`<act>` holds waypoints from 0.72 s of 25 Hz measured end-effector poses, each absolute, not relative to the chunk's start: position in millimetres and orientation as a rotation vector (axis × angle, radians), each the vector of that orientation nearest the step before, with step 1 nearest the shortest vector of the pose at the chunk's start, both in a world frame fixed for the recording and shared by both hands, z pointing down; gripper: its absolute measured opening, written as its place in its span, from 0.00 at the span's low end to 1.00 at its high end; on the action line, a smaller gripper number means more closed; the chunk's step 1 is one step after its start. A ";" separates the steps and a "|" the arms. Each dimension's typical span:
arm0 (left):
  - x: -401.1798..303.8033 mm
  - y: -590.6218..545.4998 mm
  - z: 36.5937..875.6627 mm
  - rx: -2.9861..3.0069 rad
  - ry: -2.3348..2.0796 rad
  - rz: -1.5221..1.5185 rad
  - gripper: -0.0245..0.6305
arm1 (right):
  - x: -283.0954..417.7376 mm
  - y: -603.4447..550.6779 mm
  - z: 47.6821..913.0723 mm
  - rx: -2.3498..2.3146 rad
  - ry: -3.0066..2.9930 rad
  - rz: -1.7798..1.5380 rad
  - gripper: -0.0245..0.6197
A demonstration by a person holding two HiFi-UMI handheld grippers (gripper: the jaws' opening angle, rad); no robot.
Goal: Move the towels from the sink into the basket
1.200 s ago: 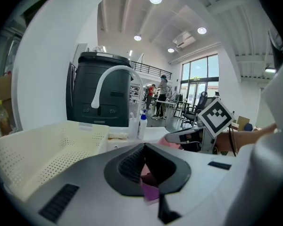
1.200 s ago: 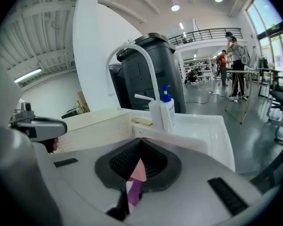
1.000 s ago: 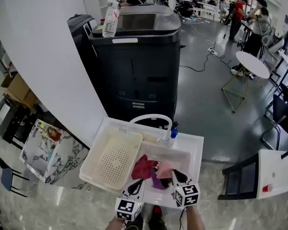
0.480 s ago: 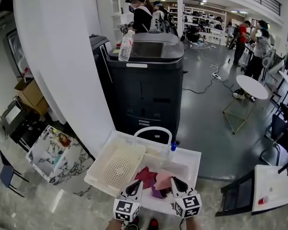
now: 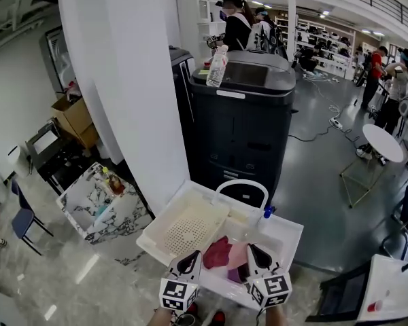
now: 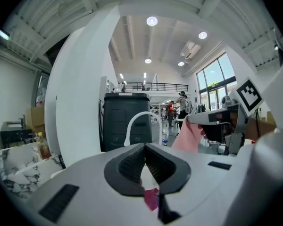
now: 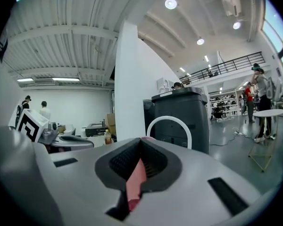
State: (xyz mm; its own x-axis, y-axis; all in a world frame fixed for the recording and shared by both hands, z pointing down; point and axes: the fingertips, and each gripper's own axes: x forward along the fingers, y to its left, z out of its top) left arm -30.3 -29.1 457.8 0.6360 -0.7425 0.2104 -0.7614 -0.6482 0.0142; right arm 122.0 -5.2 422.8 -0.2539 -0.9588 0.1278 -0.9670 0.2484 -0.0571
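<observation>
Magenta towel [image 5: 217, 252] is clamped in the left hand-held gripper [image 5: 196, 255] and the pink towel [image 5: 236, 255] in the right hand-held gripper [image 5: 253, 251]. Both hang over the sink's [image 5: 285, 231] left end beside the basket [image 5: 164, 217]. A purple piece [image 5: 233, 276], perhaps another towel, lies beneath.

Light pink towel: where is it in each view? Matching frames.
Head view: light pink towel low centre, over the sink.
Left gripper view: right of centre, hanging from the right hand-held gripper.
Right gripper view: bottom centre, pinched between the jaws.
Shared landmark: white arched faucet.
</observation>
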 end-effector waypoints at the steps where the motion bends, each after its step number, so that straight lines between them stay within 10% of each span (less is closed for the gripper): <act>1: -37.1 -30.9 456.4 2.738 -1.292 0.279 0.05 | 117.7 -8.9 419.3 1.862 -2.445 0.177 0.08; 18: -135.4 -64.7 442.5 2.600 -1.572 0.245 0.05 | 26.3 -89.7 379.4 1.644 -2.648 0.053 0.08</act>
